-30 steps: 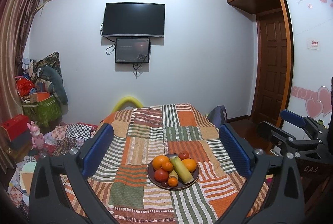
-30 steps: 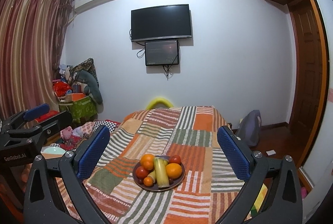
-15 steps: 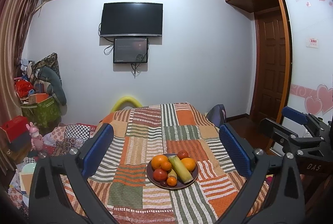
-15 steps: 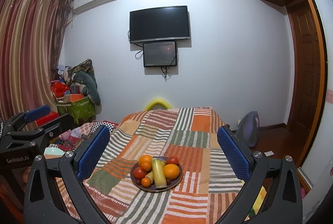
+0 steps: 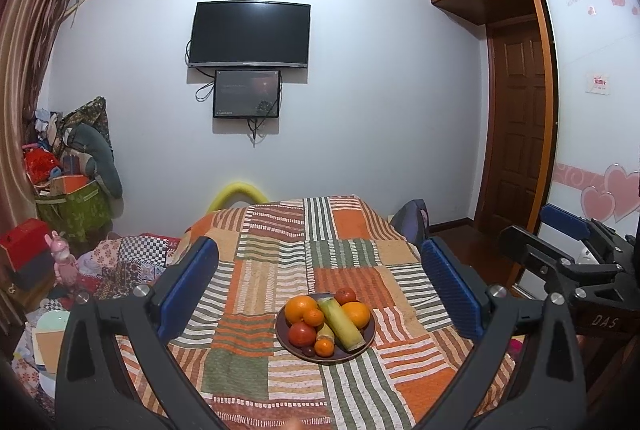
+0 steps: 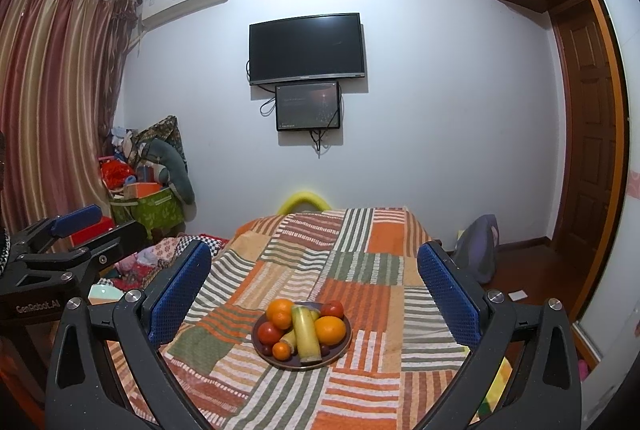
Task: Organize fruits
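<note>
A dark round plate [image 5: 362,349] [image 6: 340,352] piled with fruit sits on a patchwork-covered table [image 5: 280,258] [image 6: 360,262]. On it lie two large oranges [image 5: 300,308] [image 6: 329,330], small tangerines [image 5: 324,347], red tomatoes [image 5: 302,334] [image 6: 269,333] and a long yellow-green stalk [image 5: 342,322] [image 6: 306,334]. My left gripper [image 5: 320,286] is held above the table's near edge, open and empty, the plate framed between its blue pads. My right gripper [image 6: 314,286] is likewise open and empty, to the right of the left one. Each gripper shows at the edge of the other's view.
A heap of bags, boxes and toys [image 5: 68,190] [image 6: 148,186] fills the floor at left by the curtain. A wall-mounted TV [image 5: 251,34] hangs over the far end. A backpack [image 6: 478,250] rests on the floor at right near a wooden door [image 5: 518,126].
Both views have drifted slightly; the plate sits a touch lower and more central in the right wrist view. Neither gripper has changed its opening.
</note>
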